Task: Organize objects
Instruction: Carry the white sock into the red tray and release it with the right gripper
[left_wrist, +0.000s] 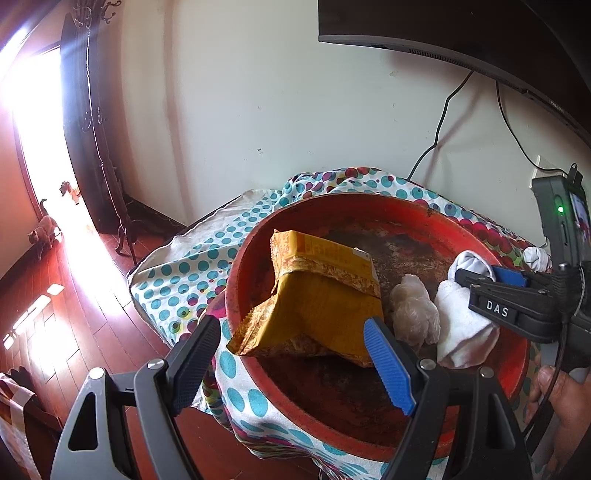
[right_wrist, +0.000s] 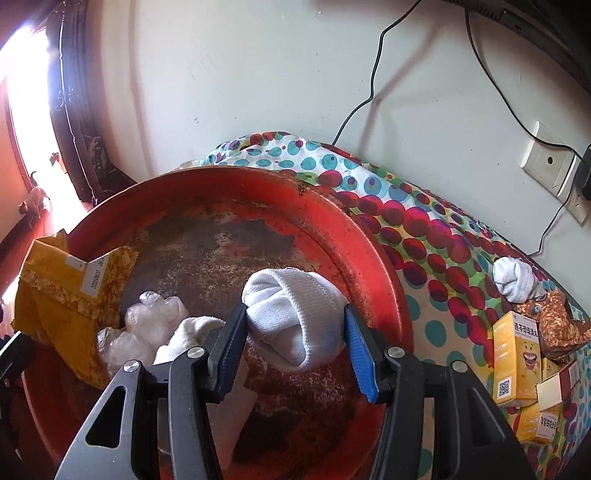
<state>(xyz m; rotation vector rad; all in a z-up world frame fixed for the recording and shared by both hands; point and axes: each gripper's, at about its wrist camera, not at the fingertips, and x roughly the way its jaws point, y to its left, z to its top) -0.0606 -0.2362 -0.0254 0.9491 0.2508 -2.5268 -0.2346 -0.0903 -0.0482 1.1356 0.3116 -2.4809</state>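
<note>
Socks seem to be what we are gathering into the red tray (right_wrist: 373, 236), and the right gripper (right_wrist: 295, 332) has its fingers pressed against both sides of a rolled white sock (right_wrist: 295, 314), held above the tray's worn floor, presumably so it can be let go beside what already lies there; a second white sock (right_wrist: 184, 336), a crumpled clear plastic bag (right_wrist: 147, 321) and a yellow padded mailer (right_wrist: 59, 295) rest inside near the left rim. Our left gripper (left_wrist: 295, 354) stands wide and holds nothing, poised near the mailer (left_wrist: 321, 295), perhaps waiting its turn. Only the right wrist view shows what is left outside on the dotted cloth (right_wrist: 424, 229): another balled sock (right_wrist: 515, 280), yellow boxes (right_wrist: 517, 362) and a brown wrapper (right_wrist: 561, 325); only the left wrist view shows the right tool from the side, the hand (left_wrist: 565, 402) on its handle, and the tray overhanging the table's edge above the wooden floor (left_wrist: 85, 314).
</note>
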